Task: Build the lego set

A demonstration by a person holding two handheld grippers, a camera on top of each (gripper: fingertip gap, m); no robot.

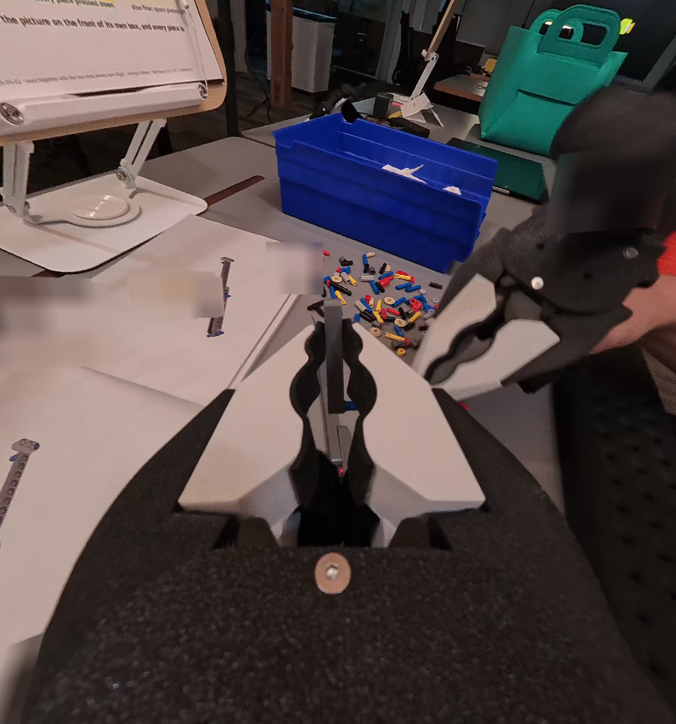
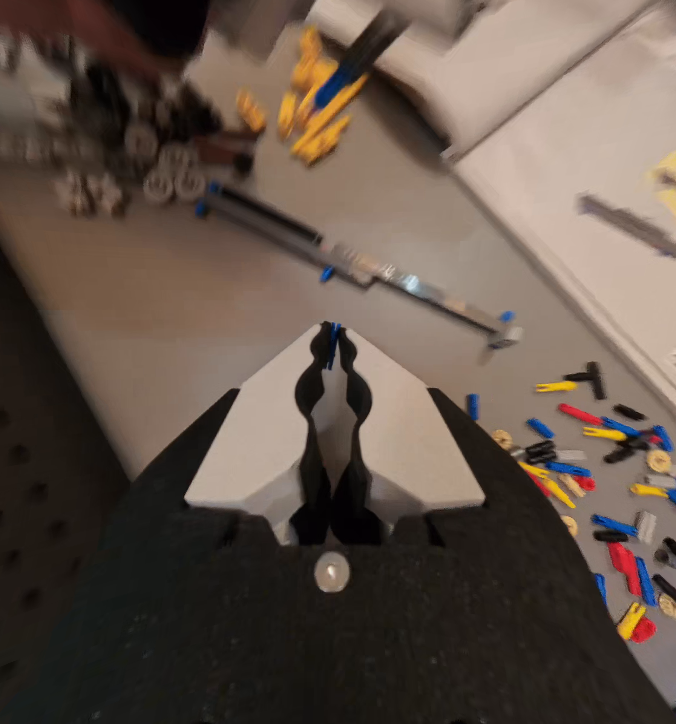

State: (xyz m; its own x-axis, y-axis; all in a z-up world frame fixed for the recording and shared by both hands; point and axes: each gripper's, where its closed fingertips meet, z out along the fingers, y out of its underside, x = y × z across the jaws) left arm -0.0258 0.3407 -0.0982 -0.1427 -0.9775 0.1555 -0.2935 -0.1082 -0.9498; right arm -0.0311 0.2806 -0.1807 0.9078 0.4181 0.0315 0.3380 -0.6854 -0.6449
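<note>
My left gripper (image 1: 333, 329) is shut on a long dark grey beam assembly (image 1: 334, 364) that stands on edge between its fingers, above the grey table. My right gripper (image 2: 332, 329) is shut on a small blue pin (image 2: 331, 346) at its fingertips. It also shows in the left wrist view (image 1: 430, 374), just right of the left fingers and pointing down-left. A long grey and black beam with blue pins (image 2: 328, 254) lies ahead of the right gripper. I cannot tell whether it is the one my left gripper holds. A pile of small coloured pins and connectors (image 1: 383, 297) lies on the table (image 2: 622, 482).
Open instruction pages (image 1: 140, 352) cover the table's left. Stacked blue bins (image 1: 383, 196) stand behind the pile. A white document stand (image 1: 93, 207) is at the far left and a green bag (image 1: 544, 86) at the back right. Yellow pieces (image 2: 312, 113) and grey wheels (image 2: 171, 172) lie farther off. One gripper's finger ends stand about 10 centimeters off the other's.
</note>
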